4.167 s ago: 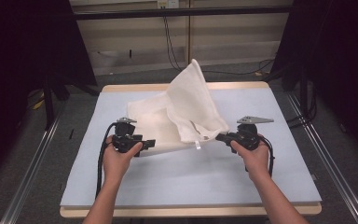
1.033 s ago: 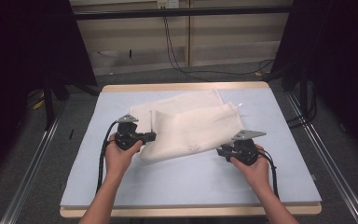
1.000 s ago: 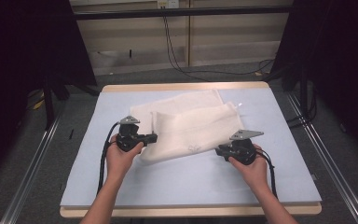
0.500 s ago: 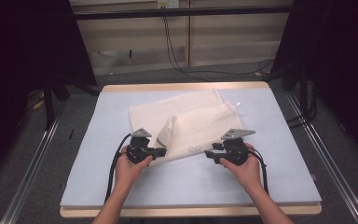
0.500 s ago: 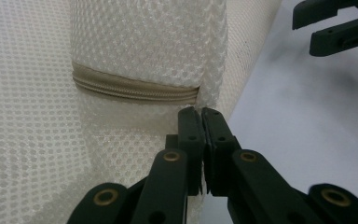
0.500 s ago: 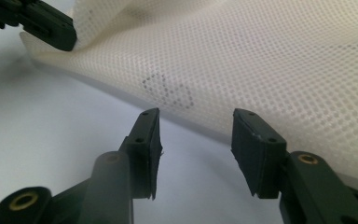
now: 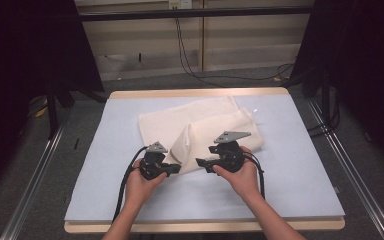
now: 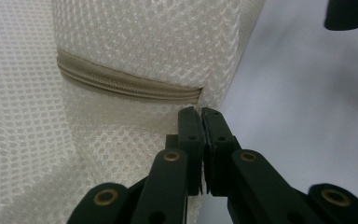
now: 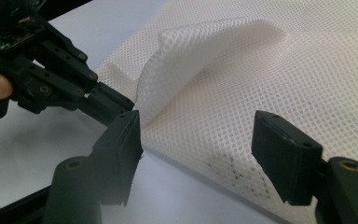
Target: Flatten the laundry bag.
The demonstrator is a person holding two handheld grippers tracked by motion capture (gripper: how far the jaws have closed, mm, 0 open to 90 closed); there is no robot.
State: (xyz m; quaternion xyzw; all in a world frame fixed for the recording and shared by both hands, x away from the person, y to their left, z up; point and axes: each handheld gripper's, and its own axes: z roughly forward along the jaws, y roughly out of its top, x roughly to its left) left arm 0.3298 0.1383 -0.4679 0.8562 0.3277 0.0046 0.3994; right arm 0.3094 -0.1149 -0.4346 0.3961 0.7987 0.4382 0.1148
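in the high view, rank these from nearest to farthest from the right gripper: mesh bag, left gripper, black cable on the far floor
1. mesh bag: its near edge lies right at the jaws of the right gripper.
2. left gripper: just to the left, across the bag's corner.
3. black cable: on the floor beyond the table's far edge.

A mesh bag [image 7: 205,127] lies on the table [image 7: 300,165], toward its far middle.

My count at the table: few things, mostly in ones and twos.
I see one cream mesh laundry bag [image 7: 205,127] with one zipper [image 8: 126,84], one pale blue table mat [image 7: 300,170], two hand-held grippers, left gripper [image 7: 172,169] and right gripper [image 7: 201,162], and two hands.
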